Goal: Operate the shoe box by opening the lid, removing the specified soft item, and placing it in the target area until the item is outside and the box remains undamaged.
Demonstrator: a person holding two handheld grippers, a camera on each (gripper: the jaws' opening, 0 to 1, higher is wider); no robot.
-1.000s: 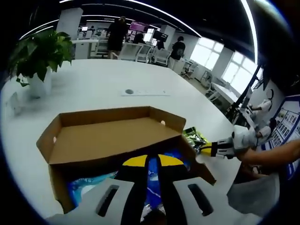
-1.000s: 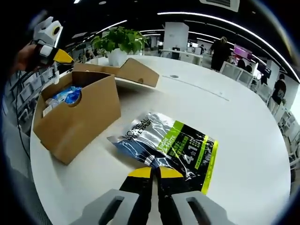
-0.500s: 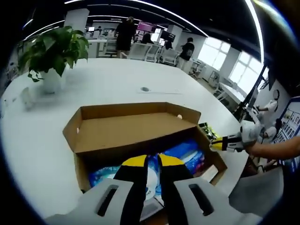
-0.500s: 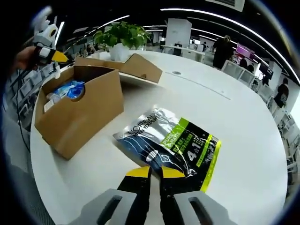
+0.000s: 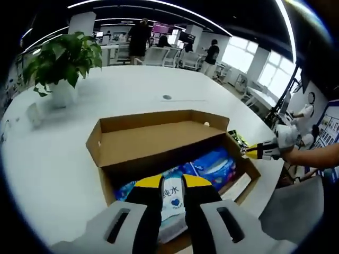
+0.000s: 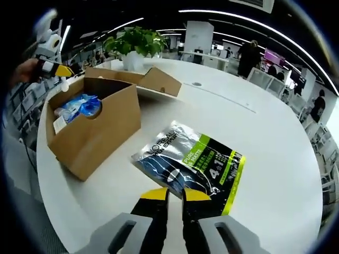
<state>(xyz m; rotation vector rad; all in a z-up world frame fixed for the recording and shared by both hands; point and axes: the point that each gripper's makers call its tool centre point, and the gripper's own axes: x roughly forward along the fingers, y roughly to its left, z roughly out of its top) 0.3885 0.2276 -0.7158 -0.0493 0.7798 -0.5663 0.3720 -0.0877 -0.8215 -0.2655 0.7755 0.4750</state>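
White table [image 6: 275, 153]: box [image 6: 100, 132], pouch [image 6: 190, 161], plant [image 5: 61, 61].

open box top gives clear way in from above

the shoe box [image 5: 175, 153] stands lid-back, packets [image 5: 212, 166] crowding its inside; a foil pouch [image 6: 190, 161] lies just beside it, a potted plant [image 5: 61, 63] stands well apart, and bare bench [image 6: 275, 159] stretches beyond the pouch.

I see a broad white surface [image 5: 132, 90] in an open office: potted plant [image 5: 61, 58] ahead-left, bright windows [image 5: 254, 66] far right, curved ceiling light strips [image 6: 238, 16], office chairs [image 5: 153, 55] beyond.
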